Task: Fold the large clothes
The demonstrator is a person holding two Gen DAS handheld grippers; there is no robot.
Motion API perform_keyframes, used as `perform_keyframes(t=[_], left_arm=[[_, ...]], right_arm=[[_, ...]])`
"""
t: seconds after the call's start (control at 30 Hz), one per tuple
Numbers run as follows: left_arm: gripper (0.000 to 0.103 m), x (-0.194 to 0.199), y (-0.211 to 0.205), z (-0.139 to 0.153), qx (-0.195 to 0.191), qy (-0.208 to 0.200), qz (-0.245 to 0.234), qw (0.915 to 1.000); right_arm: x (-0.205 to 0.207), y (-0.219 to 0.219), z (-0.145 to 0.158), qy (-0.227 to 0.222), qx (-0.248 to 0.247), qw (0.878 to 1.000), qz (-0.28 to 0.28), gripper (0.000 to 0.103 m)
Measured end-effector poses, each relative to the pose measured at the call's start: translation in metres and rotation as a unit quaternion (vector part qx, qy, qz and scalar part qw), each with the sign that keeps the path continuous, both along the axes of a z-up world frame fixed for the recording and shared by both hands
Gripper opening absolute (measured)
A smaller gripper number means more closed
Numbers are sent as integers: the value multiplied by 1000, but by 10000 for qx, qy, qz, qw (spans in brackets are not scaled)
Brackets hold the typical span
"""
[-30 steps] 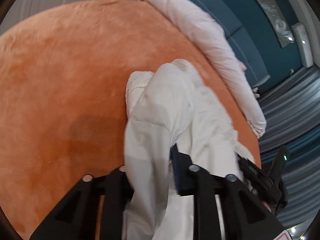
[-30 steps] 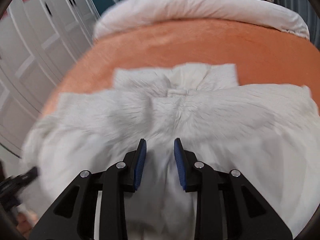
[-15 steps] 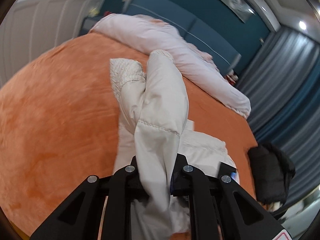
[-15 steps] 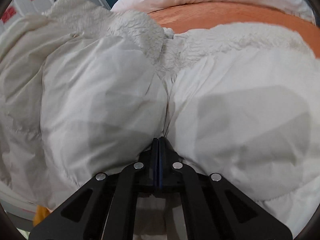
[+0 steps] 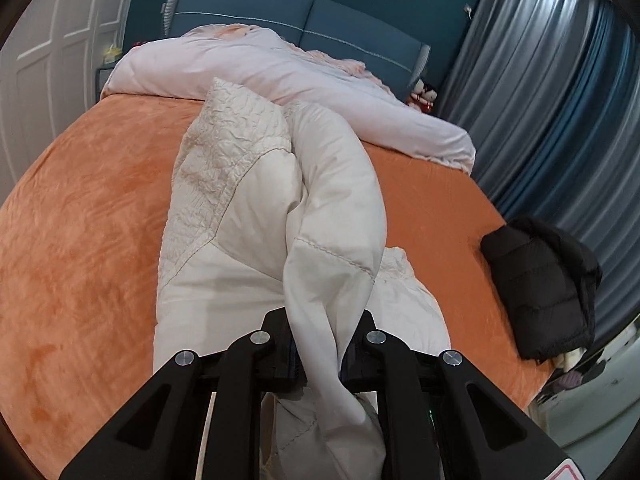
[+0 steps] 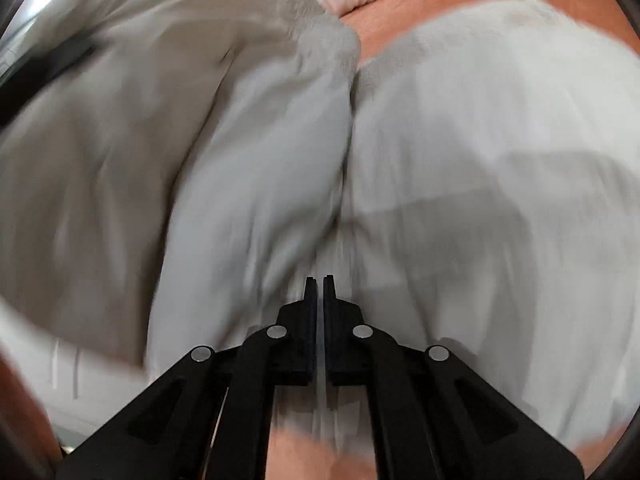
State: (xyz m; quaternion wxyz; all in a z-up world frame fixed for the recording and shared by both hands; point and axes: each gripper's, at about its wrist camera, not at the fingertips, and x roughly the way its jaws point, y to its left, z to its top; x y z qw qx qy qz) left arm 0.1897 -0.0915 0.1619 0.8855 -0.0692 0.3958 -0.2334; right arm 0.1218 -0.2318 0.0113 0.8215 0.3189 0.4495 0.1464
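Observation:
A large white puffer jacket (image 5: 256,216) with a fleecy collar lies on the orange bedcover (image 5: 80,240). My left gripper (image 5: 320,344) is shut on a bunched fold of the jacket, which rises between the fingers and drapes back over it. In the right wrist view the jacket (image 6: 460,160) fills the blurred frame. My right gripper (image 6: 319,284) is shut on a thin edge of the jacket's fabric, its jaws almost touching.
A folded black puffer jacket (image 5: 548,284) lies near the bed's right edge. A rolled white duvet (image 5: 280,76) lies across the head of the bed before a blue headboard (image 5: 280,16). Grey curtains (image 5: 560,80) hang right, white wardrobe doors (image 5: 44,60) left.
My right gripper closed on the jacket over the last second and keeps hold. My left gripper has lifted its fold up and tilted back, so the whole bed now shows.

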Motion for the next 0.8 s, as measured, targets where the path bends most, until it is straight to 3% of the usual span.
perform_keyframes(t=[0.1, 0.2, 0.27, 0.4, 0.47, 0.57, 0.67, 0.8], left_arm=[[10, 1, -13, -5, 122, 110, 37, 9999], [10, -1, -43, -12, 365, 172, -72, 9992], [10, 1, -68, -21, 572, 197, -220, 9979], [10, 3, -127, -45, 929, 412, -621, 9929], [10, 1, -147, -55, 890, 463, -781, 9919], [10, -8, -172, -76, 1285, 317, -866, 9874], [11, -12, -175, -89, 1360, 302, -870, 9864], [20, -16, -181, -106, 1705, 118, -1055, 9796]], right_arm=[[-15, 10, -21, 52, 100, 9999, 84, 0], [-13, 5, -36, 104, 588, 9982, -54, 0], [-15, -3, -35, 183, 869, 9960, -126, 0], [-45, -23, -27, 352, 973, 9941, -313, 0], [-66, -42, -29, 369, 1271, 9901, -460, 0], [-99, -78, -22, 361, 1084, 9890, -934, 3], [-125, -120, -5, 332, 729, 9838, -1605, 3], [-137, -155, 21, 222, 195, 9774, -2092, 5]])
